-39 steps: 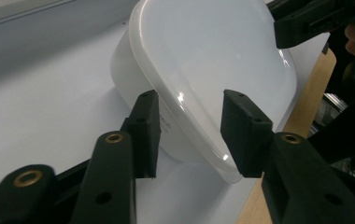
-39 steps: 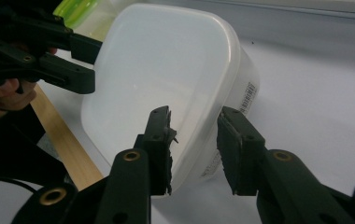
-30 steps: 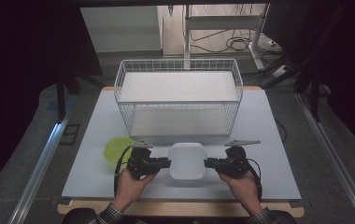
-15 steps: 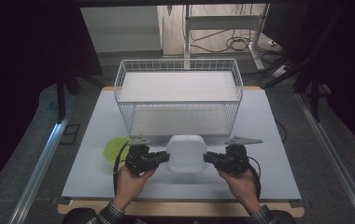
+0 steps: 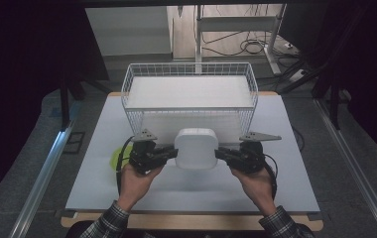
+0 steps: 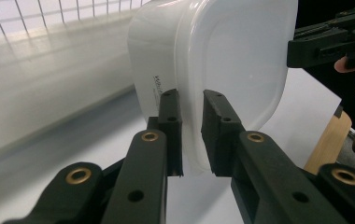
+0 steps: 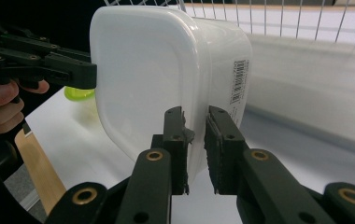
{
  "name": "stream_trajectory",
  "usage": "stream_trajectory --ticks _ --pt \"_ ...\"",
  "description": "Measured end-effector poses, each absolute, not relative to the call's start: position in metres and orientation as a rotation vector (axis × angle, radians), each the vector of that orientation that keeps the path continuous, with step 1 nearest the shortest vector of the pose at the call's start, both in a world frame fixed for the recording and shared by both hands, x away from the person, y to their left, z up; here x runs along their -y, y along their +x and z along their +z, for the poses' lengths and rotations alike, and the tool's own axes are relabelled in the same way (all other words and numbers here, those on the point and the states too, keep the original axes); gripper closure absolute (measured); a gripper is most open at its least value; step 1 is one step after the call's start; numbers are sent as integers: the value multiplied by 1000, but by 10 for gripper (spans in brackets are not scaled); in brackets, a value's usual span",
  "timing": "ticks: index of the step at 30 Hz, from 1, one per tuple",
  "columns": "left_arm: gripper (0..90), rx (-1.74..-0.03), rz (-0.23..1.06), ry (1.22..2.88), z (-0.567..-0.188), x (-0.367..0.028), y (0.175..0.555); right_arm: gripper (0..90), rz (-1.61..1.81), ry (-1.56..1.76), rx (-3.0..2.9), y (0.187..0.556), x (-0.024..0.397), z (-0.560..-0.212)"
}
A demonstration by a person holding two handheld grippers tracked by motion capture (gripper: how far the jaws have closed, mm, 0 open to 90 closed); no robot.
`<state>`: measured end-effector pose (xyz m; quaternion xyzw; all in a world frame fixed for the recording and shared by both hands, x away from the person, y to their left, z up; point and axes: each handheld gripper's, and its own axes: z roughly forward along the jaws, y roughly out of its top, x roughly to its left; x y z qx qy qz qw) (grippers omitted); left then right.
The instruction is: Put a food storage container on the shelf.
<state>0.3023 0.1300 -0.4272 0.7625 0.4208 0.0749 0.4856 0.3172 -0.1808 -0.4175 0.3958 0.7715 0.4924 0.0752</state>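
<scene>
White lidded plastic container (image 5: pixel 196 148) held off the table, just in front of the wire basket (image 5: pixel 189 89). Left gripper (image 5: pixel 169 151) and right gripper (image 5: pixel 222 153) each clamp an opposite rim edge. Pick-up looks done; probably placing into basket left; green lid (image 5: pixel 113 159) untouched.

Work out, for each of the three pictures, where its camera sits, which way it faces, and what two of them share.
High view: above the person's side, looking forward and down on the white table; both forearms, left gripper, right gripper.
Left gripper view: rides the left gripper, facing the white container.
Right gripper view: rides the right gripper, facing that container.
Shared: each gripper view shows the opposite gripper and the wire basket.
</scene>
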Motion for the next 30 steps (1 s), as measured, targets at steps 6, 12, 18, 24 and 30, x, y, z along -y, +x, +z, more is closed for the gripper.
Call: stream_trajectory --ticks 6,12,18,24,30 --pt "788 -1021 208 1839 -413 -135 307 790 1489 1171 -2306 323 177 -406" --pt "788 -1012 231 1828 -399 -141 312 791 1503 1143 -2297 330 171 -391" --pt "788 -1006 264 1809 -380 -145 317 791 1512 1112 -2285 338 166 -373" --pt "787 -997 297 1799 -357 -148 327 790 1534 1097 -2267 349 163 -352" --pt "787 -998 314 1785 -342 -150 334 790 1551 1082 -2253 358 160 -337"
